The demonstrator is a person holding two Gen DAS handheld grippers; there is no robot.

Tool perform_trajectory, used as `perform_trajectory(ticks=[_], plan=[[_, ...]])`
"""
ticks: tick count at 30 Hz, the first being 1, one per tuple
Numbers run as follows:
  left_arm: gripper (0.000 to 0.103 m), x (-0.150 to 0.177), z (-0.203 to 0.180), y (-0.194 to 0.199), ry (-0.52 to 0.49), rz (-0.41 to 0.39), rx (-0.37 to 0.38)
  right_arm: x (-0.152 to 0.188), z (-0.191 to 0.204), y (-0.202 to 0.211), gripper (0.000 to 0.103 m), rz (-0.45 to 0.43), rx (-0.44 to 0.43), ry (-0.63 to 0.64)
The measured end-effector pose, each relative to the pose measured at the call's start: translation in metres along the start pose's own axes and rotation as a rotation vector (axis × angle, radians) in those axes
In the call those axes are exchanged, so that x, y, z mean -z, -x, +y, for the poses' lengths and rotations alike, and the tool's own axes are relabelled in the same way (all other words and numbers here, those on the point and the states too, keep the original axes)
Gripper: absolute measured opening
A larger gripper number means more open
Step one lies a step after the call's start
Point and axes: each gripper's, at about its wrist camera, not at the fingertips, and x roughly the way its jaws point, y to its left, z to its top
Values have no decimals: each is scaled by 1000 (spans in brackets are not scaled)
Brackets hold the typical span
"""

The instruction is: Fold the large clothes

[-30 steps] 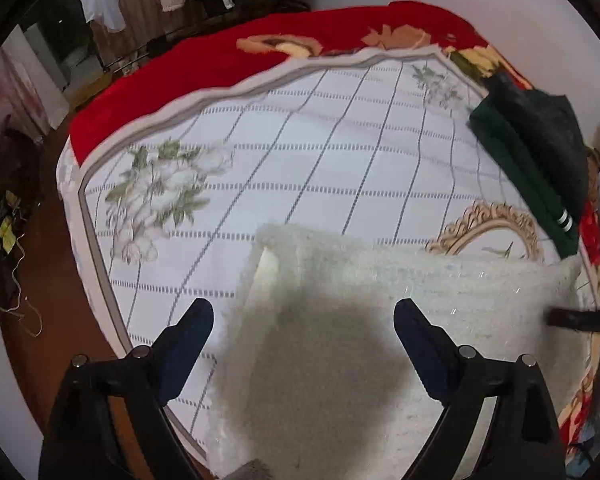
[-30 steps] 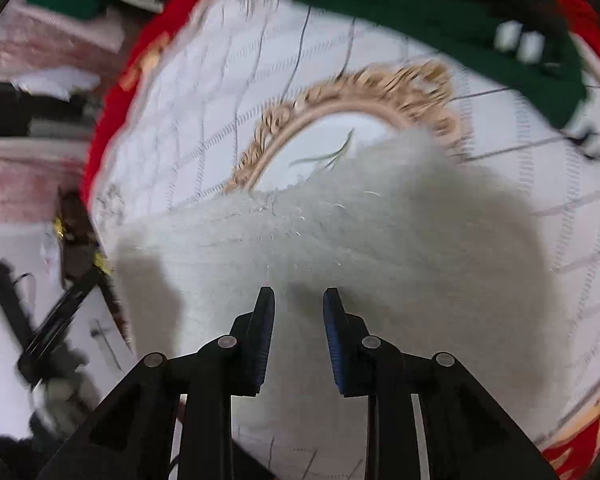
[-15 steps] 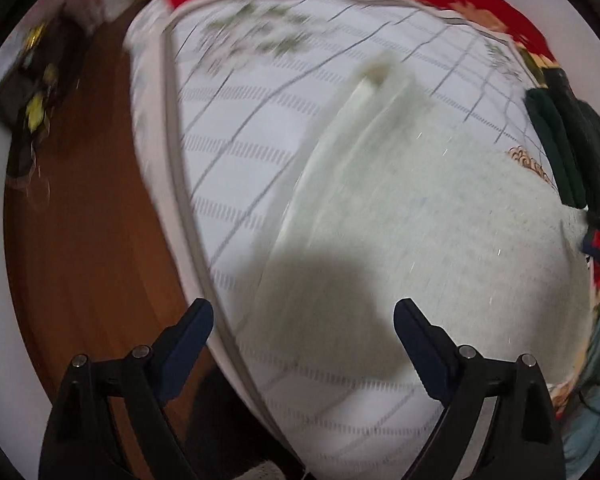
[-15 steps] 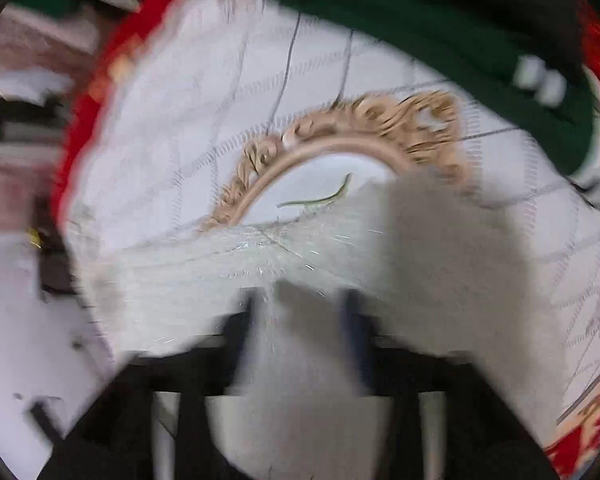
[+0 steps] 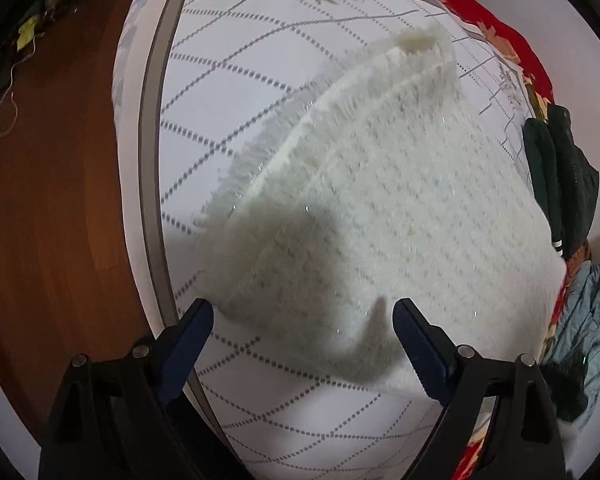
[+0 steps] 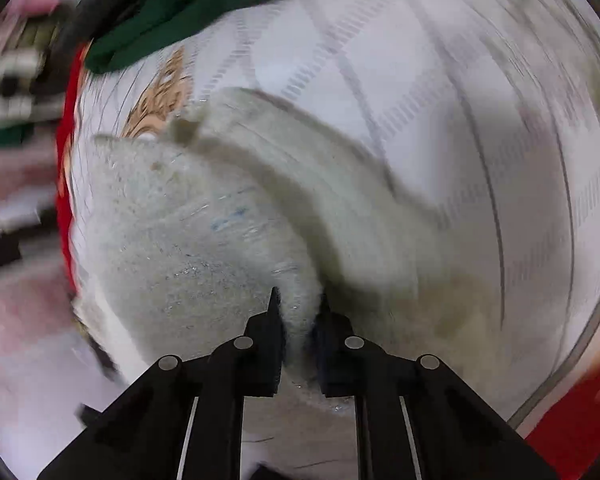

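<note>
- Sweater (image 5: 384, 208), cream and fuzzy with small glints in the knit, lies folded on the bed (image 5: 236, 92) in front of me, one folded corner pointing toward the far side of the bed.
- My left tool (image 5: 303, 334) hangs over the near edge of the sweater with its two blue-padded fingers (image 5: 188, 340) spread wide apart; nothing sits between them, and I see its shadow on the knit.
- My right tool (image 6: 298, 320) is pinched together on a ridge of the same sweater (image 6: 188, 248); its jaws have just been closing, and the fabric bunches up between the pads. This view is smeared with motion blur.
- The bed cover is white with a grey dashed diamond grid, a grey band near its edge, flower prints and a red border (image 5: 512, 52).
- A dark green garment (image 5: 556, 176) with white stripes at its cuff lies at the right side of the bed, close to the sweater's far right edge.
- Light blue cloth (image 5: 592, 320) sits bunched past the bed's right edge.
- Brown wooden floor (image 5: 60, 208) shows to the left of the bed.
</note>
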Motion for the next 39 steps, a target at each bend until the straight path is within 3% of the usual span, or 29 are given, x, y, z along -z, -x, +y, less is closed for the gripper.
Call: perform_trajectory(ticks=[2, 4, 6, 9, 10, 11, 13, 18, 19, 20, 21, 25, 29, 32, 33, 35, 37, 38, 39], plan=[[91, -5, -2, 2, -14, -13, -10, 26, -24, -3, 11, 22, -41, -131], [91, -7, 0, 1, -22, -18, -18, 49, -36, -2, 11, 43, -29, -162], [91, -10, 2, -1, -33, -20, -21, 59, -28, 9, 11, 36, 36, -96], [91, -14, 1, -4, -43, -22, -14, 62, 0, 37, 19, -48, 164, 29], [91, -15, 1, -5, -45, -22, -10, 58, 9, 51, 24, -79, 186, 70], [91, -16, -1, -6, -45, -23, -7, 56, 24, 60, 38, -107, 202, 123], [91, -16, -3, -7, -44, -27, 0, 50, 59, 66, 51, -127, 213, 252], [91, -11, -4, -7, -21, -17, 18, 32, 136, 24, 50, -2, 151, 426], [91, -10, -4, -6, -20, -17, 21, 31, 150, 8, 47, 32, 157, 466], [91, -9, -4, -5, -21, -20, 25, 31, 160, -6, 36, 55, 158, 502], [91, -8, -4, -5, -23, -22, 24, 30, 170, -27, 30, 73, 172, 520], [91, -10, -1, -10, -5, -16, 49, 18, 179, -103, 23, 109, 298, 509], [91, -22, 7, -18, 87, -20, 121, 1, 178, -114, 21, 135, 281, 427], [91, -30, 8, -19, 163, -60, 124, 1, 180, -108, 21, 162, 273, 439], [85, -31, 5, -16, 168, -88, 123, 4, 180, -104, 21, 164, 270, 450], [61, -35, -9, -7, 119, -159, 61, 10, 182, -98, 23, 166, 254, 467], [24, -38, -22, 2, 52, -235, 13, 16, 174, -90, 23, 158, 219, 436], [18, -40, -28, 8, 13, -273, 27, 19, 169, -85, 23, 154, 202, 420], [17, -42, -33, 14, -12, -297, 58, 20, 165, -83, 23, 149, 188, 403]])
